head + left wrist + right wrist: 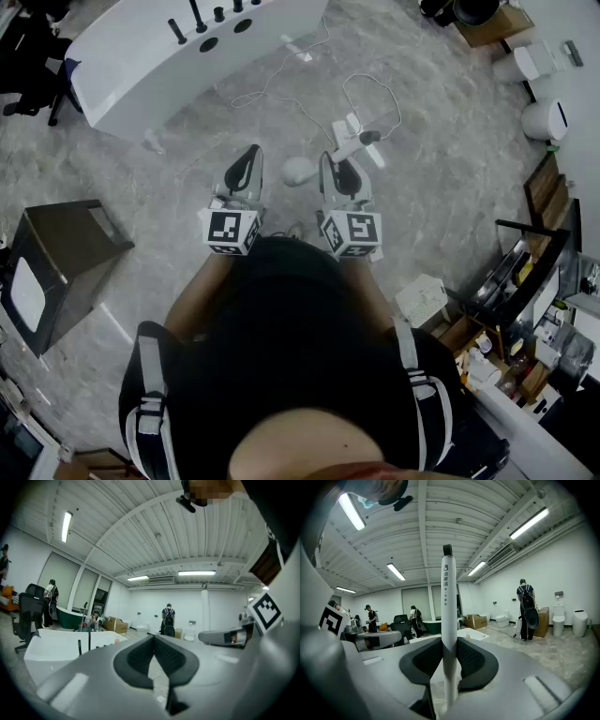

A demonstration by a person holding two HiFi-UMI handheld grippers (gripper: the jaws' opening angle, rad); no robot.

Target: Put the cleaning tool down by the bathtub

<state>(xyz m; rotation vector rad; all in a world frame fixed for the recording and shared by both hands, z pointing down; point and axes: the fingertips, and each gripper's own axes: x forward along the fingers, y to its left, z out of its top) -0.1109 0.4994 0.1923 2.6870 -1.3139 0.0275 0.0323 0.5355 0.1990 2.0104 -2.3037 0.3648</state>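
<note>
My right gripper (342,169) (449,660) is shut on the cleaning tool (448,620), a slim white handle with a dark cap that stands upright between the pads. In the head view the tool's handle (354,142) shows just past the jaws, and a white rounded part (298,171) lies beside them. My left gripper (246,169) (153,656) is held level beside the right one, with its pads together and nothing between them. The white bathtub (187,52) (61,651) stands ahead and to the left on the grey stone floor, with dark taps on its rim.
A dark box cabinet (66,267) stands at the left. White cables and a power strip (352,120) lie on the floor ahead. Toilets (546,119) and cluttered shelves (525,281) line the right side. A black chair (28,70) stands by the tub. A person (527,609) stands farther off.
</note>
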